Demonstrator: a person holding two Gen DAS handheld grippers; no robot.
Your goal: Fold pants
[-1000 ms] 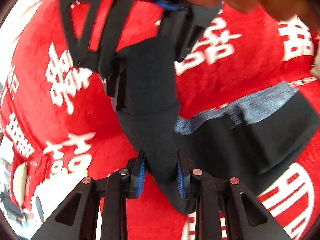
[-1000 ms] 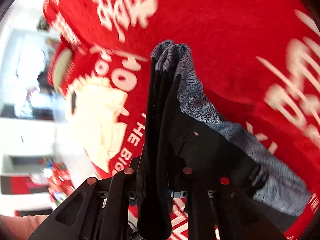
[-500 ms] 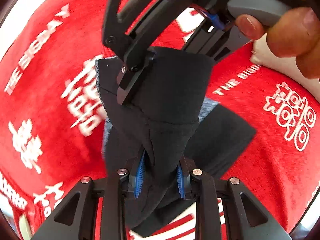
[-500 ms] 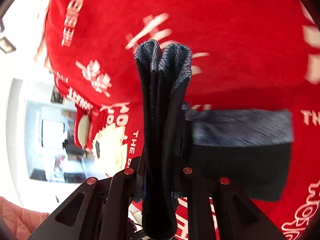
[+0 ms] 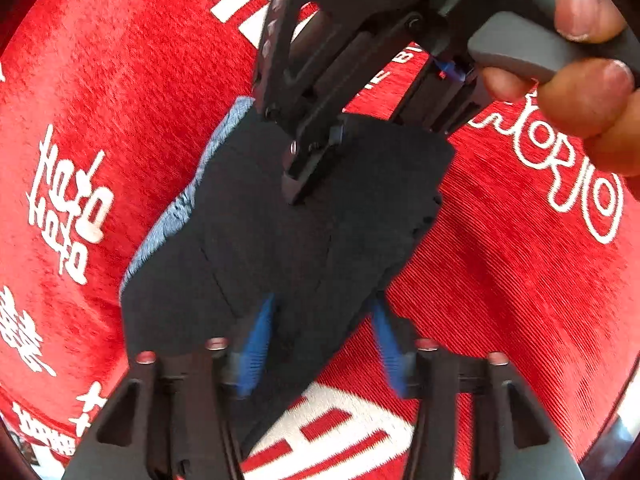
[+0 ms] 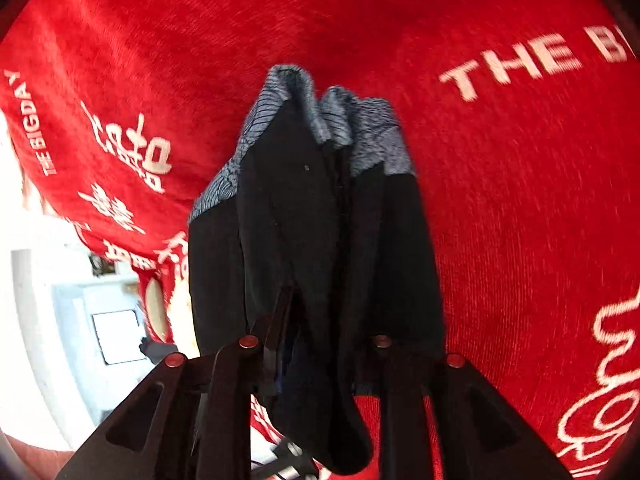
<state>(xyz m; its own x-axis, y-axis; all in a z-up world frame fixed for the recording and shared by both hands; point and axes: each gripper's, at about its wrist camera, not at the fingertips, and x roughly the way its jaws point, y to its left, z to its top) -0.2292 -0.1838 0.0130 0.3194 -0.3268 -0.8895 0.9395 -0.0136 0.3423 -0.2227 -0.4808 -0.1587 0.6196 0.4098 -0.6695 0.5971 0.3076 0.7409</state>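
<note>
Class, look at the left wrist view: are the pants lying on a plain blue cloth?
No: the black pants lie on a red cloth printed with white lettering and characters.

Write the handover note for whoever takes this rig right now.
Left gripper: jaws have just been opening; the blue pads stand apart with the black pants between them, not clamped.
Right gripper: jaws have just been opening a little; the bunched pants run between its fingers, and a remaining pinch cannot be told.
Pants: a compact folded bundle low over the red printed cloth, grey-blue waistband along one edge.
Done: the folds appear made.
Left: probably let go fully, pull both grippers clear, check that the bundle lies flat.
</note>
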